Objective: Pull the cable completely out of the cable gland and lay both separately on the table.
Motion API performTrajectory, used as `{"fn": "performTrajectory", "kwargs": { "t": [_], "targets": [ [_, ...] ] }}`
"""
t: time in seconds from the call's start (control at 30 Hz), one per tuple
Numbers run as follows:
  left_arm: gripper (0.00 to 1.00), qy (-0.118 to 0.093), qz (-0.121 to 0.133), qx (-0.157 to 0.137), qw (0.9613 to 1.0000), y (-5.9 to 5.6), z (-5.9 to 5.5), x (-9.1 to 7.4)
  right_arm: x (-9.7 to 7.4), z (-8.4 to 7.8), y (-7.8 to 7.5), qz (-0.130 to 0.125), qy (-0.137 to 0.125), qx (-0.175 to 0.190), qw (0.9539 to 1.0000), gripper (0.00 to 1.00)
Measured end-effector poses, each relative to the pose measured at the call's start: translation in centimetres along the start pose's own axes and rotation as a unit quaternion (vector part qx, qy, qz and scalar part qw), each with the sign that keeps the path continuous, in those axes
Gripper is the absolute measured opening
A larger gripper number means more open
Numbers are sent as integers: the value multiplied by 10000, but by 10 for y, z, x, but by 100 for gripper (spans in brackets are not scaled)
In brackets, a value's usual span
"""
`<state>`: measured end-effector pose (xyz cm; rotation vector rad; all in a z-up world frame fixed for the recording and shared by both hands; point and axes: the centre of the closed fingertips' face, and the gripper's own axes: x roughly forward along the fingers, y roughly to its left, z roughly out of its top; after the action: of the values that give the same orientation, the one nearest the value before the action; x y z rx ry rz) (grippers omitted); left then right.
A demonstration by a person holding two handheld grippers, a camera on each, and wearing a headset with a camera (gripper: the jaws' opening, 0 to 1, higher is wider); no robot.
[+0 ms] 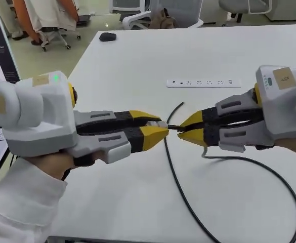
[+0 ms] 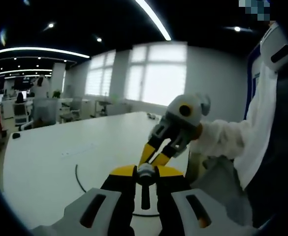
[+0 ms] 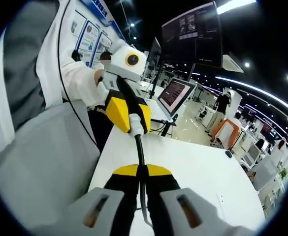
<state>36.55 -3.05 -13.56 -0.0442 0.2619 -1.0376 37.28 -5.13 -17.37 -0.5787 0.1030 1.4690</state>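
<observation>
Cable gland (image 1: pixel 162 124) sits pinched in the yellow tips of the left gripper (image 1: pixel 155 126), held in the air above the white table (image 1: pixel 137 61). The jaws are closed down to the width of the small pale fitting and hold nothing else. The black cable (image 3: pixel 139 150) comes straight out of the gland, and just beside the gland the right gripper (image 1: pixel 188 129) has its jaws clamped almost together on it. Only a short bare stretch of cable lies between the two sets of tips. In the right gripper view the cable runs in one line from its own jaws into the gland.

Beyond the right gripper, on the side away from the gland, the slack drops to the table and sweeps off in a wide loop. Another strand lies on the table under the gland. A white power strip (image 1: pixel 203 82) rests well beyond the gland, farther from the person.

The cable looks not yet drawn out, so the pull is the step in hand. Several things could go wrong:
- The thin cable could slide through the right jaws instead of through the gland.
- A pull off the gland's axis could bind the cable in its seal.
- The gland is held only at the tips, so it could twist free and drop.
- A sudden release could fling the grippers apart and whip the slack across the table.
</observation>
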Motion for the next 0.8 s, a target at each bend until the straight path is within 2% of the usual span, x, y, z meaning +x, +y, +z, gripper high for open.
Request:
{"fn": "performTrajectory", "kwargs": {
  "t": [0.17,0.43,0.53,0.73,0.8],
  "targets": [
    [16,-48,88,-156,9998,6,-3,-11,-3,-20,-6,-36,328,9,9995,2],
    [16,-120,323,-204,9992,20,-5,-27,-1,-51,-17,-36,573,222,9981,2],
    [17,-172,442,-263,9985,26,-8,-33,3,-71,-24,-87,786,232,9966,2],
    [17,-209,632,-411,9969,36,-18,-42,17,-102,-33,-109,1011,515,9935,2],
    [17,-215,686,-492,9962,40,-23,-44,24,-120,-34,-115,1280,521,9903,2]
  ]
}}
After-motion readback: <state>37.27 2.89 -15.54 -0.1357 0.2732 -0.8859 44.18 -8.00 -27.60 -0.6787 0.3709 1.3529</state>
